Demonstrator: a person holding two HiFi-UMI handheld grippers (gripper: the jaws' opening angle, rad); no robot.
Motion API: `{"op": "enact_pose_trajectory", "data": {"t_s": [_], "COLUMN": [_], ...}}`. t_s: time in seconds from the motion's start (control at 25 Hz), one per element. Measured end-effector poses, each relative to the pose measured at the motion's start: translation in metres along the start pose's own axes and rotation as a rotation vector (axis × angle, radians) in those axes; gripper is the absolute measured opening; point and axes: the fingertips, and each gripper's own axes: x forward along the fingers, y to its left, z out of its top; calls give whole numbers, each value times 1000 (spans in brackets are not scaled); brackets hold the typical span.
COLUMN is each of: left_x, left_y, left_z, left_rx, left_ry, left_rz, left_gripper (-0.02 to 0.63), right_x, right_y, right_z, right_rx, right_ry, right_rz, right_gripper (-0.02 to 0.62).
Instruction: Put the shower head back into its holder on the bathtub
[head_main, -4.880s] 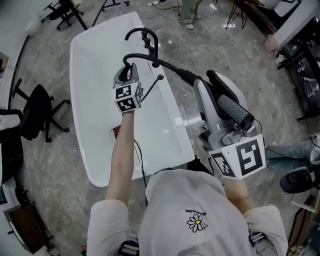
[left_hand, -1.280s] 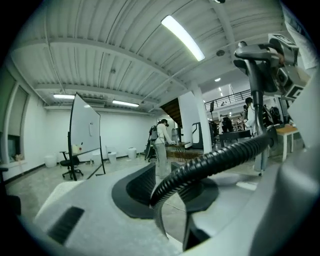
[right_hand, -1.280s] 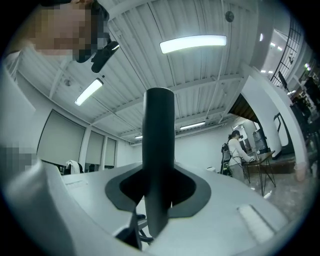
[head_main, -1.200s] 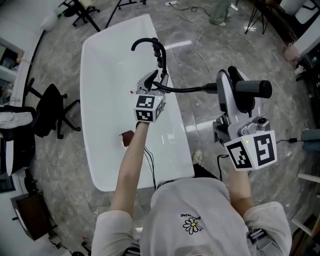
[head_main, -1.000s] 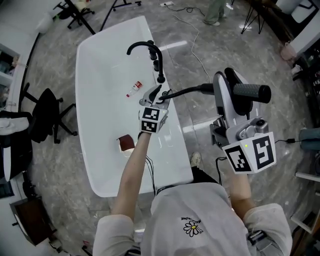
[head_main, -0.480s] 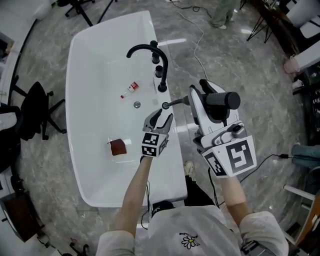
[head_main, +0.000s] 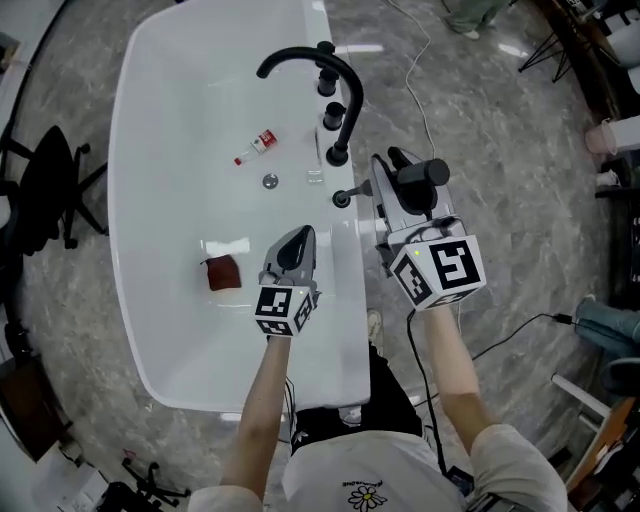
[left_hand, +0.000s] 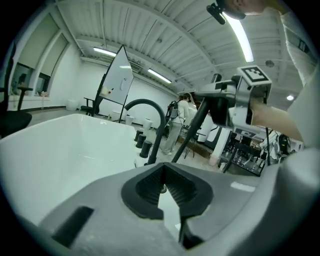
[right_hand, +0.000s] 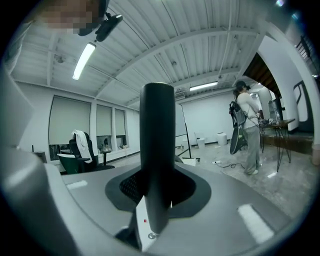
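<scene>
The black cylindrical shower head (head_main: 428, 174) is clamped across its handle by the right hand-held gripper (head_main: 400, 180). It is held near the small black round holder (head_main: 343, 198) on the rim of the white bathtub (head_main: 345, 320). The jaws of the left hand-held gripper (head_main: 297, 238) have just been closing and are together on nothing, over the tub edge. The approach appears to be in hand. Next, the shower head would need to be lined up above the holder and lowered in.

Pale short-sleeved T-shirt (head_main: 420, 485), daisy print (head_main: 366, 496) at bottom centre, grey left tongs (head_main: 297, 235), white right tongs (head_main: 392, 165), black-and-white marker cube (head_main: 285, 308) on each, thin black cable (head_main: 415, 370) below the right one
</scene>
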Motion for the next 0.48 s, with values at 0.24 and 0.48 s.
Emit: {"op": "enact_pose_trajectory", "data": {"t_s": [0.24, 0.48], "left_x": [-4, 5], "left_y": [15, 23], "left_z": [-46, -67], "left_rx": [-61, -113], "left_ry": [73, 66], "left_rz": [25, 27], "left_gripper": [-2, -2], "right_x": [34, 60], "right_y": [-7, -9], "right_z": [-84, -146], "right_rx": [6, 6], "right_ry": [125, 209], "right_rz": [-22, -24], "right_gripper": [104, 104]}}
